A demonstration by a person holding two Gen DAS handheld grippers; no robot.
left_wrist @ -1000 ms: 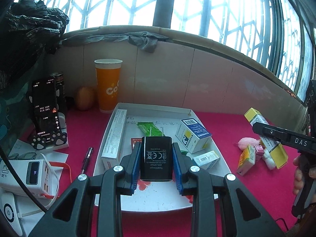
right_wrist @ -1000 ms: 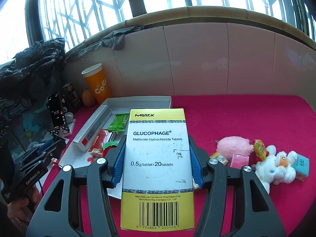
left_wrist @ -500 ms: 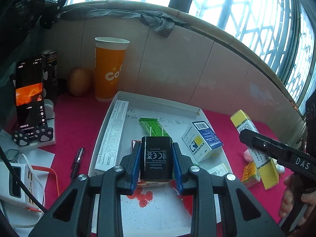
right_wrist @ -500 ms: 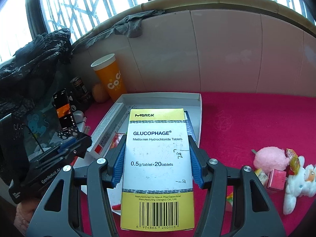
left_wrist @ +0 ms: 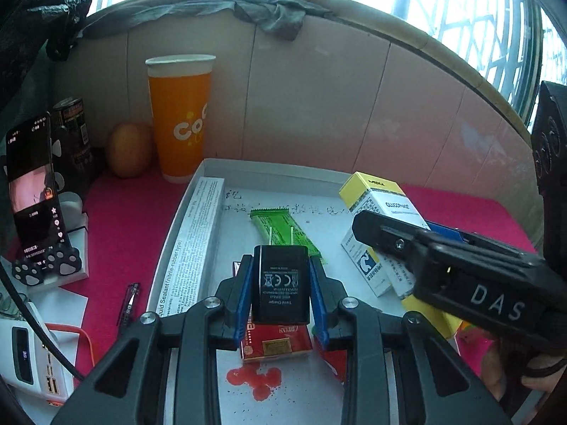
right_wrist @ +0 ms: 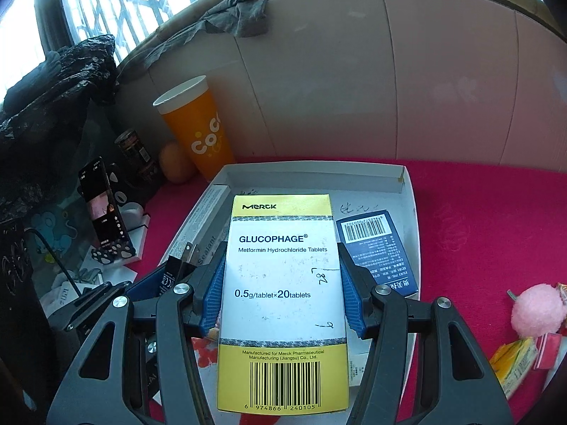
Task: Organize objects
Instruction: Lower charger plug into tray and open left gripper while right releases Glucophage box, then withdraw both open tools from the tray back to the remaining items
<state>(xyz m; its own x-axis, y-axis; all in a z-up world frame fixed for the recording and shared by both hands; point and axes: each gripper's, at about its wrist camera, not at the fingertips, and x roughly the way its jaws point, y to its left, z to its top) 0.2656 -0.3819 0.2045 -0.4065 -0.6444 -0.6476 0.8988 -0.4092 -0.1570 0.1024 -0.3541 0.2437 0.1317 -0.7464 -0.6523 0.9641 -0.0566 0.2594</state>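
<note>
My left gripper [left_wrist: 281,290] is shut on a black travel charger [left_wrist: 281,288] and holds it above the white tray [left_wrist: 269,168], over a red box [left_wrist: 276,343]. My right gripper [right_wrist: 281,283] is shut on a yellow and white Glucophage box [right_wrist: 283,294] above the same tray [right_wrist: 407,191]. That box [left_wrist: 382,202] and the right gripper body show at the right of the left wrist view. The charger's prongs [right_wrist: 187,251] show at the left in the right wrist view. In the tray lie a long white sealant box [left_wrist: 193,244], a green packet [left_wrist: 283,230] and a blue box [right_wrist: 375,248].
An orange cup [left_wrist: 179,117], a round fruit [left_wrist: 127,148], a can [left_wrist: 72,124] and a phone on a stand [left_wrist: 33,191] stand left of the tray. A pen [left_wrist: 129,302] and a power bank [left_wrist: 32,361] lie at the near left. A pink pompom [right_wrist: 537,308] and snack packets [right_wrist: 514,357] lie at the right.
Both grippers have moved forward and in over the tray with their loads. The right gripper has swung left, so the Glucophage box now hangs above the blue box.
</note>
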